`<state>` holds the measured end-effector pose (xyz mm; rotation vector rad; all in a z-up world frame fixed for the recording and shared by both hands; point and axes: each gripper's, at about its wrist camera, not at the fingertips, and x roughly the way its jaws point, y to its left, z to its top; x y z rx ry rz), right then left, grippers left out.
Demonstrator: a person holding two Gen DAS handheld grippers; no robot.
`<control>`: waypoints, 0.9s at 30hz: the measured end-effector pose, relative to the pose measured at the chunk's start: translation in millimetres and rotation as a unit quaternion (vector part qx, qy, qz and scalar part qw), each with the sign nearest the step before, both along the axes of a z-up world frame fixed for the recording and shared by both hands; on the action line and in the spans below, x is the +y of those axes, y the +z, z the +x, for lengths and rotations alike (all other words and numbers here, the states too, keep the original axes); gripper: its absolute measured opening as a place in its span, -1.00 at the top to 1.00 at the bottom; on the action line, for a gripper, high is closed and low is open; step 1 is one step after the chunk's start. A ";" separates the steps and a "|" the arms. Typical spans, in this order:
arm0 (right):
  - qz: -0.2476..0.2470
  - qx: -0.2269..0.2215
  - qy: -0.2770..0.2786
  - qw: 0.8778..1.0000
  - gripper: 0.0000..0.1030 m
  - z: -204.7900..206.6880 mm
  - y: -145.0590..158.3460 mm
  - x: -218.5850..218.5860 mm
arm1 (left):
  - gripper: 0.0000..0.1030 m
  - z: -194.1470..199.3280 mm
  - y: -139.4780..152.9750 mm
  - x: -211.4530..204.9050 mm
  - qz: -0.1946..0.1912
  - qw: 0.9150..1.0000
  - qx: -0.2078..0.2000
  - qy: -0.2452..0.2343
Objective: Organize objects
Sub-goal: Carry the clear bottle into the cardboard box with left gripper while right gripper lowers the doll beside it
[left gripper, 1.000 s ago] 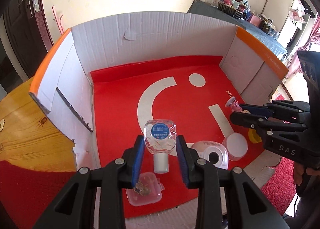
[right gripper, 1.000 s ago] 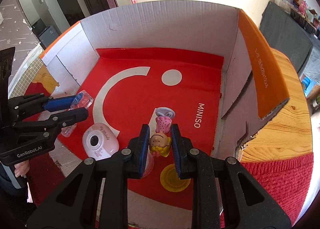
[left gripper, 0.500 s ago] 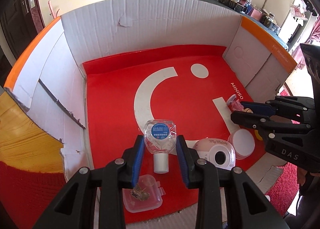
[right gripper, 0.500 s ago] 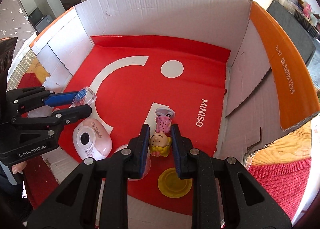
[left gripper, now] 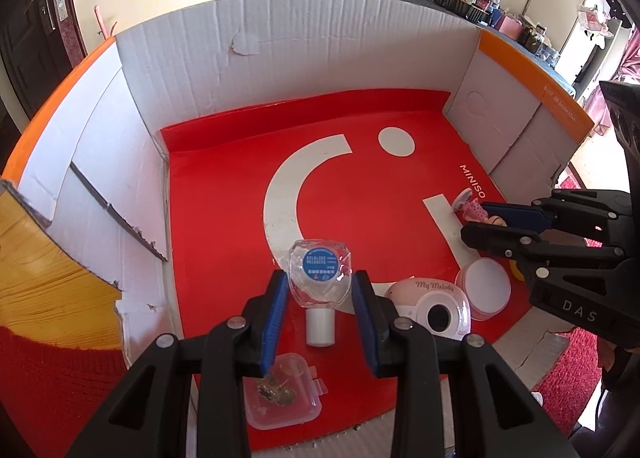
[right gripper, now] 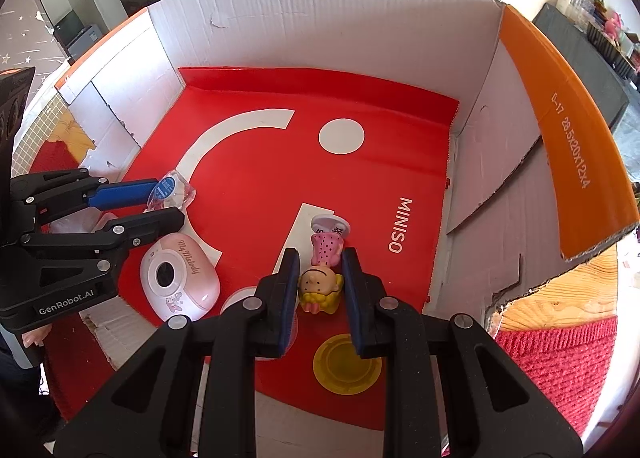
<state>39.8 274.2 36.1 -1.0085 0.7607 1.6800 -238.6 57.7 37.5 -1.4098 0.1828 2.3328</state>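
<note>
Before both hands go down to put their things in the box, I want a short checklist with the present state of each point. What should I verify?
1. Left tongs grip the clear bottle: ok, pads on both sides.
2. Right tongs grip the doll figure: ok, shut on it.
3. Free red floor of the box ahead of the bottle: ok.
4. Free floor ahead of the doll: ok, bare near the MINISO print.
5. Both tongs apart from each other: ok, pink case lies between them.
6. Height of the held things above the floor: cannot tell.
</note>
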 end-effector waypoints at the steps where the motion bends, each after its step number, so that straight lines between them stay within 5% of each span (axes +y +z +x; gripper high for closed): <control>1: 0.000 -0.001 0.000 1.000 0.59 0.0 0.3 -0.3 | 0.34 0.0 0.4 -0.4 0.000 1.000 0.000 0.000; 27: -0.011 -0.009 -0.008 1.000 0.59 2.2 1.0 3.7 | 0.17 0.3 2.0 -3.0 0.009 1.000 -0.003 0.003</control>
